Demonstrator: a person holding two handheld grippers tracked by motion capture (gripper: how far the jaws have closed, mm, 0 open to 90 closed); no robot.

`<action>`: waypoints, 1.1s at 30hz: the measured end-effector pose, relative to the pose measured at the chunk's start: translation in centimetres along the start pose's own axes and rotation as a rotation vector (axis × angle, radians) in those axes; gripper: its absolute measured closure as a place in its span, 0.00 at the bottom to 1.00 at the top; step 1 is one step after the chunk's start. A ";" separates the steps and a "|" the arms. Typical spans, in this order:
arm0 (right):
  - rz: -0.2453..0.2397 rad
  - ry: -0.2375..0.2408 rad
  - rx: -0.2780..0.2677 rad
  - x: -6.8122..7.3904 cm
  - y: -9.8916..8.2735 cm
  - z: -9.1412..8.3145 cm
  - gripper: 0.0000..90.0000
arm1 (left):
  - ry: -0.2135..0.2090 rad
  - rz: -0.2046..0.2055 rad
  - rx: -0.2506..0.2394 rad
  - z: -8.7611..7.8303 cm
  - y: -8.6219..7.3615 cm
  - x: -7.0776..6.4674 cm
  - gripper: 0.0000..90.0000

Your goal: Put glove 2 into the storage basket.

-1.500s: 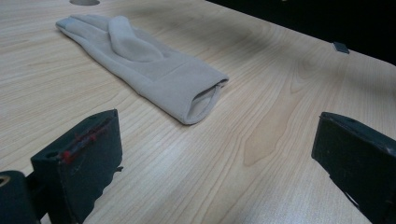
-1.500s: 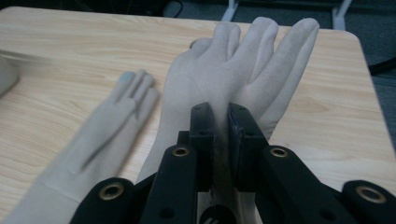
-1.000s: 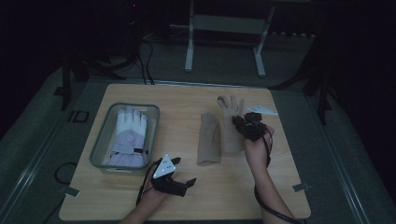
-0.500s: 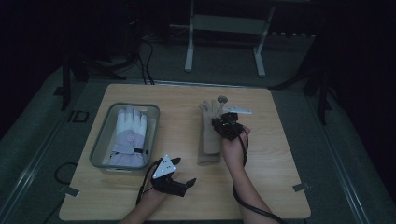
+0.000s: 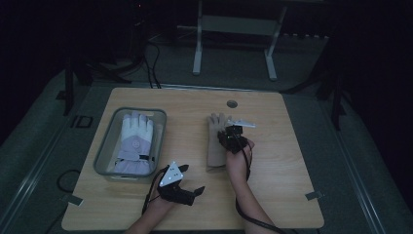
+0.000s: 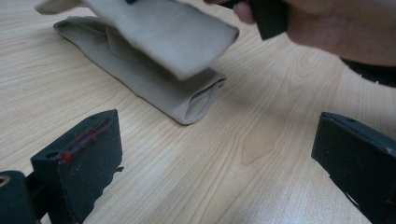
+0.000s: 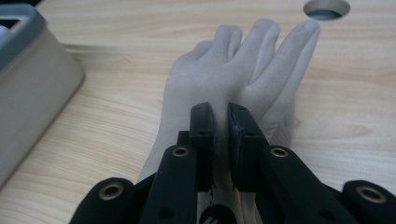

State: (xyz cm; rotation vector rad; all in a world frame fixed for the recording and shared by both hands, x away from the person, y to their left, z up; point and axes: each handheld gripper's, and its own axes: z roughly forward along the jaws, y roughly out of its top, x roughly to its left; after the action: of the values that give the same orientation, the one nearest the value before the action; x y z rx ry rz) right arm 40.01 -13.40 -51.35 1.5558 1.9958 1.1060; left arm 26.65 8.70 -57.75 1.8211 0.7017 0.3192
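Right gripper [image 7: 219, 126] first: its two black jaws are pinched together on a fold of a beige glove [image 7: 233, 74], which hangs lifted off the wood, fingers pointing away toward a round hole [image 7: 326, 8] in the table top. From above, that gripper [image 5: 234, 135] sits over the middle of the table [image 5: 292, 161], right on top of a second beige glove [image 5: 214, 146] that lies flat, fingers away from the person. Looking along the left gripper, the raised glove [image 6: 168, 32] hovers just above the flat one [image 6: 154, 88], whose open cuff faces the camera.

Off to the left, a grey tray [image 5: 104, 156] holds a white and pale lilac glove [image 5: 134, 141], lying flat inside it.

Left gripper [image 5: 187, 192] rests near the table's front edge, just beside the tray's near corner, jaws spread wide with nothing between them but bare wood [image 6: 243, 154].
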 end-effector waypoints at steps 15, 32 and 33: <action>0.040 0.001 0.079 -1.0 -2.4 2.6 0.85 | -0.001 -0.004 0.001 0.0 0.0 0.0 0.02; -0.095 0.063 0.097 -3.5 0.4 -0.7 0.35 | 0.019 -0.011 0.007 0.1 0.1 0.1 0.02; -0.100 0.072 0.101 -3.6 0.4 -0.8 0.31 | 0.018 -0.009 0.007 0.1 0.1 0.0 0.02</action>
State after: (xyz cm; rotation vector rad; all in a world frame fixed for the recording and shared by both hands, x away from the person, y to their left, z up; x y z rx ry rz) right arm 40.84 -17.05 -51.11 1.4652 2.1834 1.0509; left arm 26.75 8.65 -57.74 1.8234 0.7241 0.3283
